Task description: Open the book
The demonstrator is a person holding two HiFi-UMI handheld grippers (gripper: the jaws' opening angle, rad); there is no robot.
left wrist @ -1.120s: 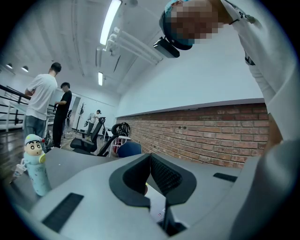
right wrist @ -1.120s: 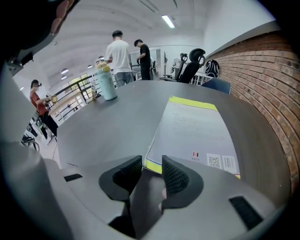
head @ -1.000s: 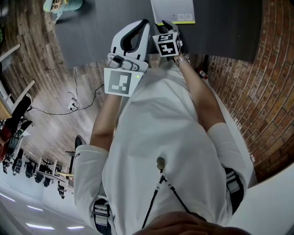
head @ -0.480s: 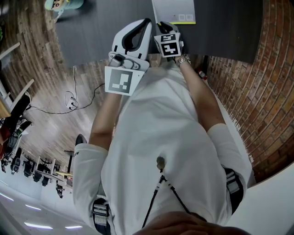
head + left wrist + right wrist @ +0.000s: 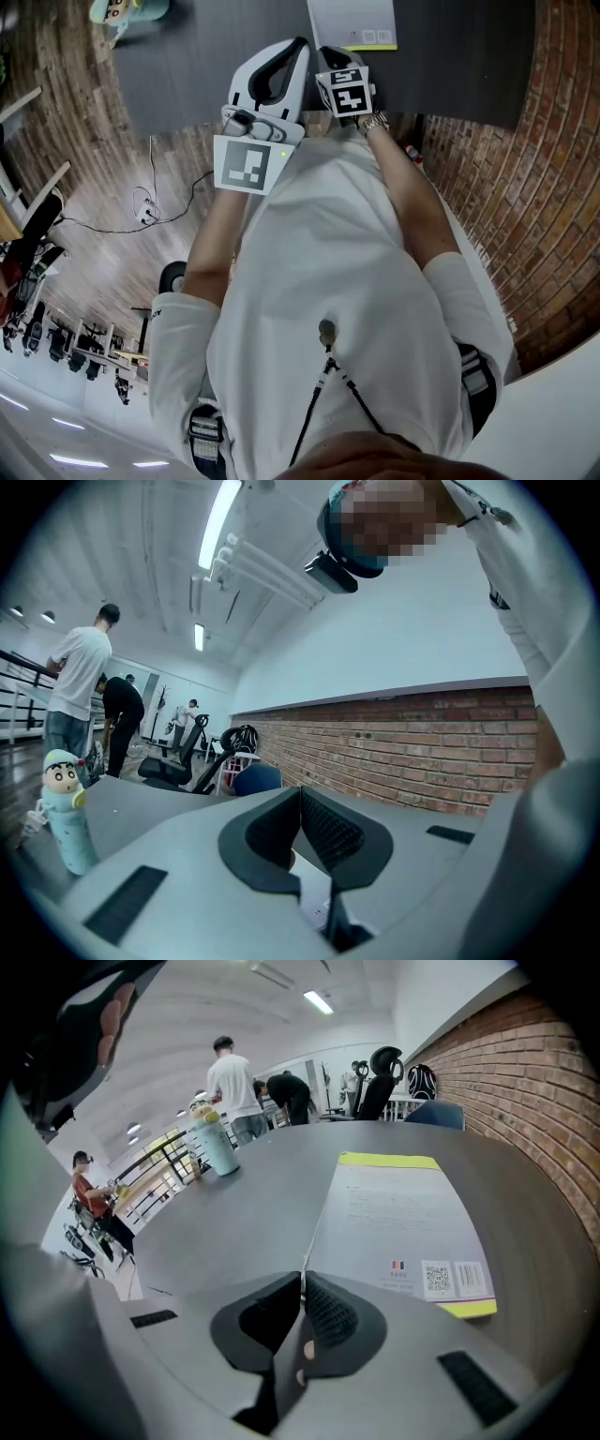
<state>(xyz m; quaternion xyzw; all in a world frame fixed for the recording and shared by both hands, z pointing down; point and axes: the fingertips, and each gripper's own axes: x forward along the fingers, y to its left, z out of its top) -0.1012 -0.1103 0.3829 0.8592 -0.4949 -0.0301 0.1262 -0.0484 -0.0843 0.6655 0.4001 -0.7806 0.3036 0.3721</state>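
In the head view the book (image 5: 352, 21) is seen lying closed and flat on the far part of the dark worktop (image 5: 206, 66), right of centre; a teal bottle (image 5: 127, 9) is seen at the far left, capped, its contents hidden. In the left gripper view the left gripper (image 5: 300, 794) is held level, jaws together, nothing gripped. In the right gripper view the jaws of the right gripper (image 5: 303, 1283) have just been closing and are pressed together, apparently on the cover's near left corner; the book is judged thin, light and floppy; that corner suits, though the whole book may be dragged.
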